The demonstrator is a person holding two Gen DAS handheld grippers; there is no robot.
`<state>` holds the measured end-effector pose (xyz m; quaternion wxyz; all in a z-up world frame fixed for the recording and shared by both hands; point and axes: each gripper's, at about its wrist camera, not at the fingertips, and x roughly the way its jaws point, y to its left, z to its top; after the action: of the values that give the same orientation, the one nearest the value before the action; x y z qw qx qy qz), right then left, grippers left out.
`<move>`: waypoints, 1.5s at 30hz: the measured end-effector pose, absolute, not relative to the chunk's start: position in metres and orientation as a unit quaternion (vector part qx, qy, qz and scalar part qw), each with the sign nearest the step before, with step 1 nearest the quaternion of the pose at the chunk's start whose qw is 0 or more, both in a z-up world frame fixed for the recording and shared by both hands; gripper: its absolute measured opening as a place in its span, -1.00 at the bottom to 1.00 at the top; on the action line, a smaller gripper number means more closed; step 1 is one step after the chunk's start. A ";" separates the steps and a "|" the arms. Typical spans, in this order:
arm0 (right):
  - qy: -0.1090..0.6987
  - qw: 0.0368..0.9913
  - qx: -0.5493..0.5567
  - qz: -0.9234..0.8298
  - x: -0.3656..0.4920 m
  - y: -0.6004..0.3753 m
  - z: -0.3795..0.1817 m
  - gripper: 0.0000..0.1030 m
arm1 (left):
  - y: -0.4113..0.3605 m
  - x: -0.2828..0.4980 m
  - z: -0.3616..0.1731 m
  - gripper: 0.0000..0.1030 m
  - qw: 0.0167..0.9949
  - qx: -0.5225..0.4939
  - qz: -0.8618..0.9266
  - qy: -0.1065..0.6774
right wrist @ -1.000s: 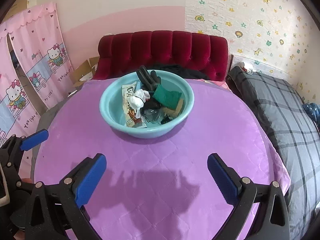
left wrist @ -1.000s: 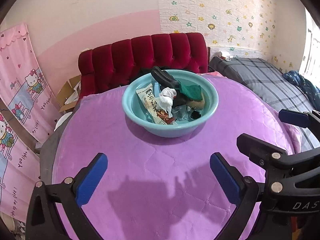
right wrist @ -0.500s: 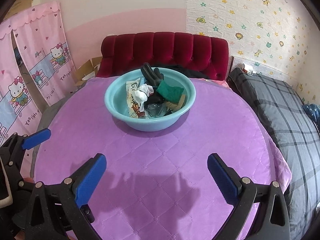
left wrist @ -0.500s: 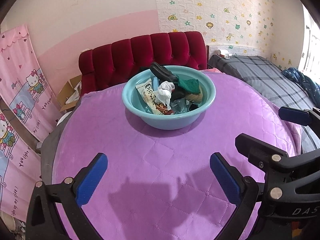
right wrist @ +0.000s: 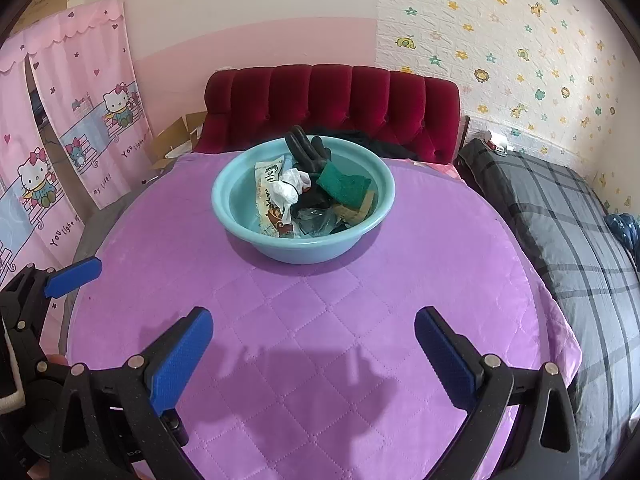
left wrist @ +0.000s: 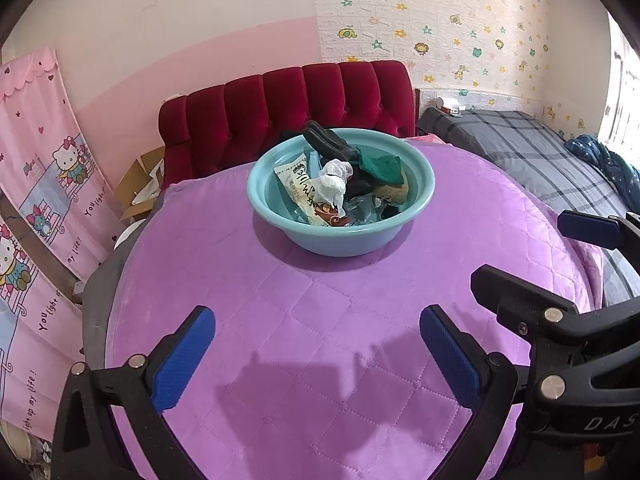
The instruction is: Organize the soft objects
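Purple quilt (right wrist: 320,320) lies bare between tongs (right wrist: 314,344) and basin (right wrist: 304,248).

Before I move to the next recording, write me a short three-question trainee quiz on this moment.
1. True or false: the left gripper and the right gripper are both open and empty.
2. Multiple choice: where does the black glove lie? A) on the purple quilted cover B) in the teal basin, poking above its rim C) on the grey plaid bed
3. Fill in: the crumpled white item rests against a printed snack ____.

Key: 1 true. 2 B. 3 packet.
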<state>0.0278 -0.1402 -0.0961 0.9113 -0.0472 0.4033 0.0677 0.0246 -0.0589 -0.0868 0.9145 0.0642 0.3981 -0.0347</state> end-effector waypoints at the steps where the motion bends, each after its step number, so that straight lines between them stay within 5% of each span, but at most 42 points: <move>1: 0.403 0.911 -0.047 0.068 0.028 -0.140 -0.096 1.00 | -0.059 0.024 -0.086 1.00 0.915 0.065 -0.035 0.398; 45: 0.403 0.911 -0.045 0.072 0.030 -0.139 -0.096 1.00 | -0.056 0.027 -0.087 1.00 0.912 0.060 -0.030 0.404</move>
<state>0.0303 -0.1388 -0.0960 0.9110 -0.0447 0.4035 0.0724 0.0272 -0.0564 -0.0872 0.9121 0.0605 0.4045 -0.0297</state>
